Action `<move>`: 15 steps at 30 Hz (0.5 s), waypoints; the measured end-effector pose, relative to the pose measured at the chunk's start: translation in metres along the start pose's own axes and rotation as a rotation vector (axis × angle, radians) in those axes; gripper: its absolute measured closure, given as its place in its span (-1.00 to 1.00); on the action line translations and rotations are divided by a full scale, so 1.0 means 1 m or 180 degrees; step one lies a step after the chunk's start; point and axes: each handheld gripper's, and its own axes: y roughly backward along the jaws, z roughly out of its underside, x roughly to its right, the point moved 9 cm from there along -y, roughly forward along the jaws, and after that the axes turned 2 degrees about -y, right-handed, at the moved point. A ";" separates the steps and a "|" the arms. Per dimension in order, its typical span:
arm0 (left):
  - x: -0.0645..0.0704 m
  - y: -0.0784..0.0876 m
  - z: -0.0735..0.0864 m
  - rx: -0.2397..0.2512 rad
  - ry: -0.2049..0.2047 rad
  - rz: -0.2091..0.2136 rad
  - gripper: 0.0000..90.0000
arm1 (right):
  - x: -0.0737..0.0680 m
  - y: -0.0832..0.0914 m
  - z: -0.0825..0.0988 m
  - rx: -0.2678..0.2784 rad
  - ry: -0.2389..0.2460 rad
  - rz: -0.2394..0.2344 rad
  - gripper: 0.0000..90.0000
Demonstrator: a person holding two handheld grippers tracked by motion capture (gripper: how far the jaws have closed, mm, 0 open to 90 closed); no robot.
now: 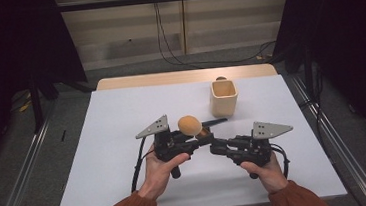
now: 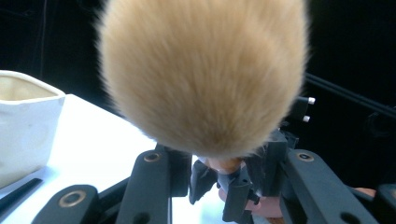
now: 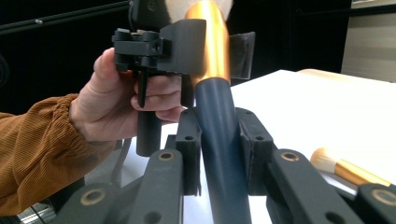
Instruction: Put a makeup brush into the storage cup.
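A: High view: both grippers meet over the white table [image 1: 124, 138]; fluffy tan brush [image 1: 190, 125] between them, near the beige cup [image 1: 224, 98].

B: Left gripper [image 2: 219, 179] view: jaws clamped on the gold ferrule under round bristles. Right gripper [image 3: 219, 140] view: jaws squeeze the smooth dark handle; second brush [image 3: 348, 170] lies flat.

Right claw [image 3: 219, 154] clamps the brush handle [image 3: 218, 140] — left claw [image 3: 205, 46] grips its gold ferrule [image 3: 212, 32].

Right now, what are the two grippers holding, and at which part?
One makeup brush: the left gripper clamps its gold ferrule, the right gripper its dark handle.
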 end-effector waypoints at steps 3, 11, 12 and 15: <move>-0.001 0.001 0.000 -0.0038 -0.0025 -0.0026 0.46 | 0.001 0.000 0.001 -0.0088 -0.0027 0.0035 0.53; -0.004 0.008 -0.003 -0.0048 -0.0058 -0.0097 0.46 | 0.001 -0.002 0.004 -0.0184 -0.0012 0.0079 0.17; -0.004 0.009 -0.004 -0.0047 -0.0056 -0.0099 0.46 | 0.001 -0.002 0.004 -0.0193 -0.0026 0.0084 0.12; -0.006 0.012 -0.004 -0.0073 -0.0079 -0.0138 0.46 | 0.002 -0.002 0.004 -0.0196 -0.0014 0.0105 -0.03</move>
